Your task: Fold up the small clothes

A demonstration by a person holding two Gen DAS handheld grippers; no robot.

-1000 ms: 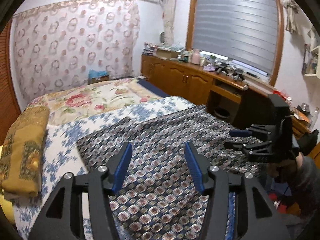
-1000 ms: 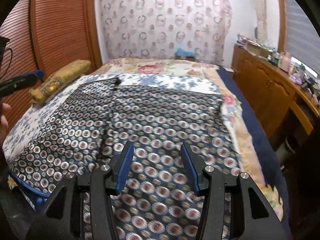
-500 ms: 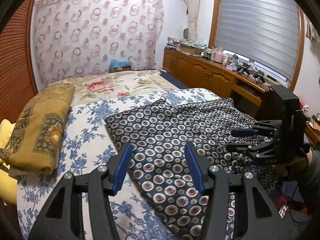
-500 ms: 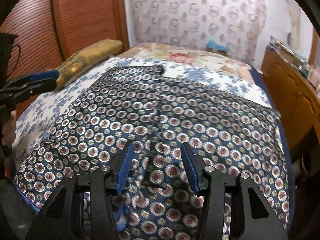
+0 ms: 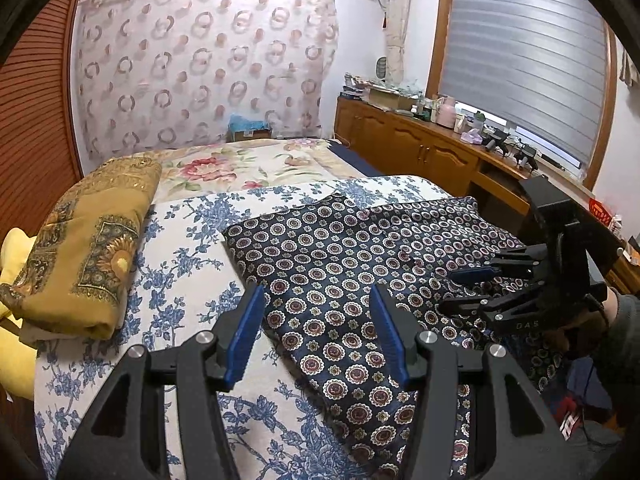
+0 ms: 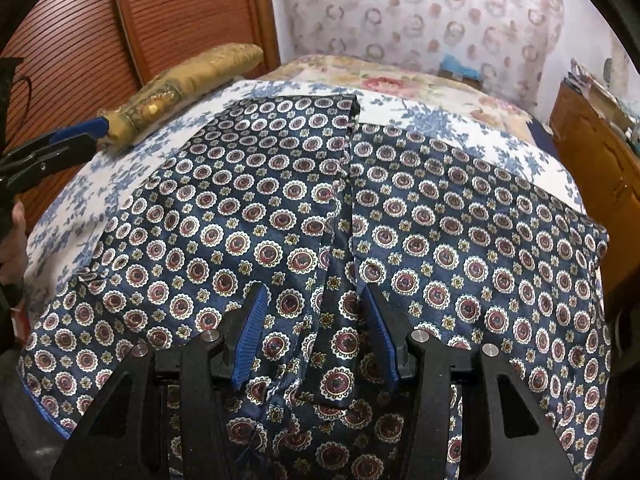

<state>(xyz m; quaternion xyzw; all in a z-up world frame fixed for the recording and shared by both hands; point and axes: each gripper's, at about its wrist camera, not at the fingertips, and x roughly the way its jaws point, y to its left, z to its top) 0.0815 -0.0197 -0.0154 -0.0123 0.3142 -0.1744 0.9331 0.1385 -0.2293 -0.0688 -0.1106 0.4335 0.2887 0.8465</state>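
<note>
- Both tools had their jaws spread wide with nothing between the blue ribbed pads: the left gripper hovered above the bed, and the right gripper hovered low over the garment.
- From the left wrist camera, the right gripper showed at three o'clock, its black fingers parted above the garment's edge; whether they touched the cloth could not be told.
- From the right wrist camera, the left gripper entered at nine o'clock, only one blue-tipped finger clearly visible.
- The dark navy garment printed with round red-and-white medallions lay spread flat over the bed, a seam or fold line running from twelve o'clock down toward the right tool.
- In the left view the same garment stretched from centre toward four o'clock, its left edge running diagonally under the tool.
- Beneath it lay a white bedspread with blue flower sprays, and beyond that, toward twelve o'clock, a cream cover with pink roses.
- A folded mustard-gold blanket with sunflower motifs rested at nine o'clock, well apart from the garment.
- A wooden cabinet counter crowded with small items ran along two o'clock under a grey blind.
</note>
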